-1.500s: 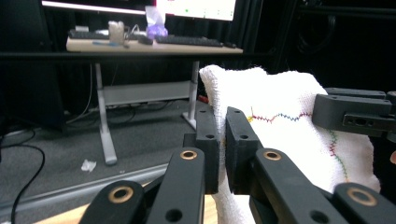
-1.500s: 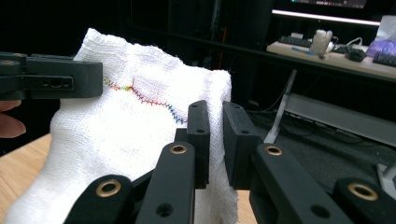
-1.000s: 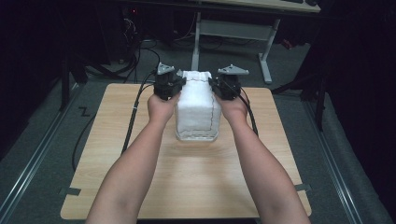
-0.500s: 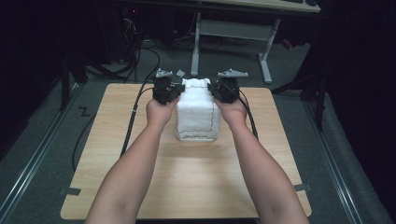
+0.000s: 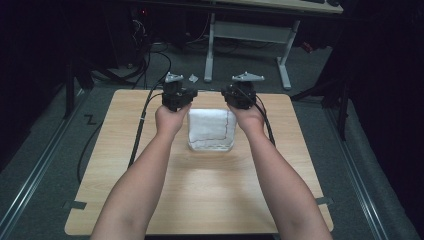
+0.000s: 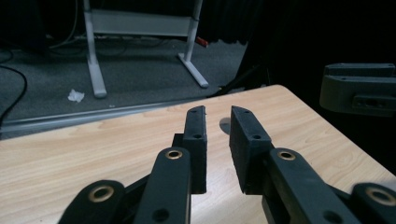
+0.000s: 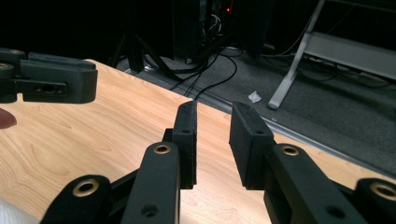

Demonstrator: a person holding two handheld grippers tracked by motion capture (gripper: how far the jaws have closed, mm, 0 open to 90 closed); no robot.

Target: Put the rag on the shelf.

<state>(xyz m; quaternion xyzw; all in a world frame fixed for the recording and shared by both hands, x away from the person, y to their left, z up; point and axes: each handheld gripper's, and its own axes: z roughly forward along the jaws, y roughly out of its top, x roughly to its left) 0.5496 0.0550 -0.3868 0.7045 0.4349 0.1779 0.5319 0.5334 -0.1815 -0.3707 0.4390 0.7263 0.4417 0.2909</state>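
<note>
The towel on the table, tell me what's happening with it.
A person holds a gripper in each hand at the far end of a folded white towel lying flat on the wooden table. The left gripper and right gripper both have their jaws apart and empty, pointing past the towel toward the table's far edge. Neither grips the towel.

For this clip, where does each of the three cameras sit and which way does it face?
High view: above the person's side, facing forward and down on the table; both forearms, left gripper, right gripper, folded white towel.
Left gripper view: on that gripper, looking along its parted jaws over the far table edge.
Right gripper view: likewise, its own jaws parted.
Shared: both gripper views catch the crumpled paper scrap on the floor.
</note>
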